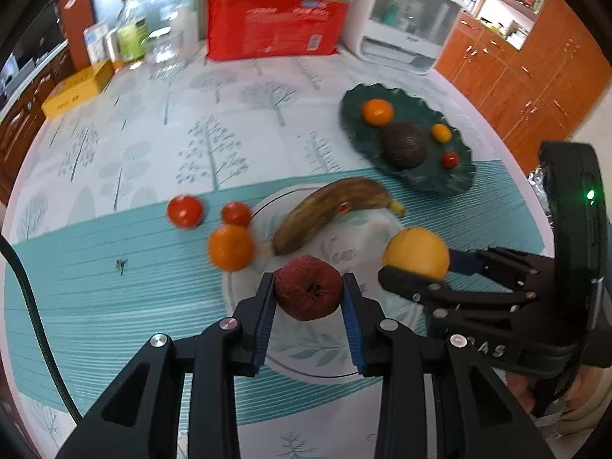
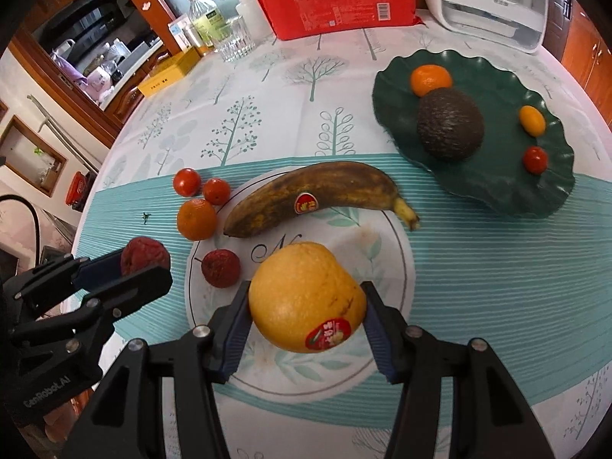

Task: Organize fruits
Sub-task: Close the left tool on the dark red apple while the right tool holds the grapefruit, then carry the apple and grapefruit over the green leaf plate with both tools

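Left wrist view: the left gripper (image 1: 309,293) has its blue pads clamped on a wrinkled red fruit (image 1: 308,287) above the white plate (image 1: 244,306); it looks small, light and soft-skinned, so a gentle side grip suits it. To its right, the right gripper (image 1: 417,266) holds a yellow pear (image 1: 416,252).

Right wrist view: the pear (image 2: 306,298) sits squeezed between the pads, heavier, smooth, likely slippery. A banana (image 2: 313,195), a second wrinkled fruit (image 2: 220,267), a tangerine (image 2: 196,218) and tomatoes (image 2: 186,181) crowd the plate; the green dish (image 2: 493,187) already holds an avocado (image 2: 449,128)
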`<state>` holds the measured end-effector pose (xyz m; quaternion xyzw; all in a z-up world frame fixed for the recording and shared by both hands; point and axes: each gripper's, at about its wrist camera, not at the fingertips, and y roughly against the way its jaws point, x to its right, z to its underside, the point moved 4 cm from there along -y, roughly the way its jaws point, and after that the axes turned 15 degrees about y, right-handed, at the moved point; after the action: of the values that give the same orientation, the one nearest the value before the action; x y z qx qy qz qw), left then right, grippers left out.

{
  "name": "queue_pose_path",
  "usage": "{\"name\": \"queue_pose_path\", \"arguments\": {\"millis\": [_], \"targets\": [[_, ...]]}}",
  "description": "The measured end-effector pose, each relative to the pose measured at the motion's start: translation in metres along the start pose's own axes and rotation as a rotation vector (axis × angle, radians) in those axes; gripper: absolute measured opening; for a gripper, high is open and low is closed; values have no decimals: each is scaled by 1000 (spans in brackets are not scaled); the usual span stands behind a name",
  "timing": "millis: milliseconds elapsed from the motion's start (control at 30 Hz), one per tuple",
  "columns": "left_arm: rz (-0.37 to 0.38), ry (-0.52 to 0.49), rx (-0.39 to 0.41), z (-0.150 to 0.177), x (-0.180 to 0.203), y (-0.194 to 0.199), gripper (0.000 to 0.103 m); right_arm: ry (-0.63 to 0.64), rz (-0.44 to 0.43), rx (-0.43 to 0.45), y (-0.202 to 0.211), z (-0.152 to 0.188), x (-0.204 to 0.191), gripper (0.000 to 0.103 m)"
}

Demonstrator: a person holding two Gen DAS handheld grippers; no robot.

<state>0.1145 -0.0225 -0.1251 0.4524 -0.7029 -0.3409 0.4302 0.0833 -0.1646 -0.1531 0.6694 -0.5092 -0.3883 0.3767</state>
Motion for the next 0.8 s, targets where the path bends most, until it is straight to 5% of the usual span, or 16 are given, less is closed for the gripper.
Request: {"name": "queue_pose_path", "arguments": {"millis": [367,800], "targets": [[38,-92,67,-30,76,21,32,-49,22,100,60,5,44,55],[49,-177,127,-112,175,18,32,-21,118,266,149,-53,131,55]]}}
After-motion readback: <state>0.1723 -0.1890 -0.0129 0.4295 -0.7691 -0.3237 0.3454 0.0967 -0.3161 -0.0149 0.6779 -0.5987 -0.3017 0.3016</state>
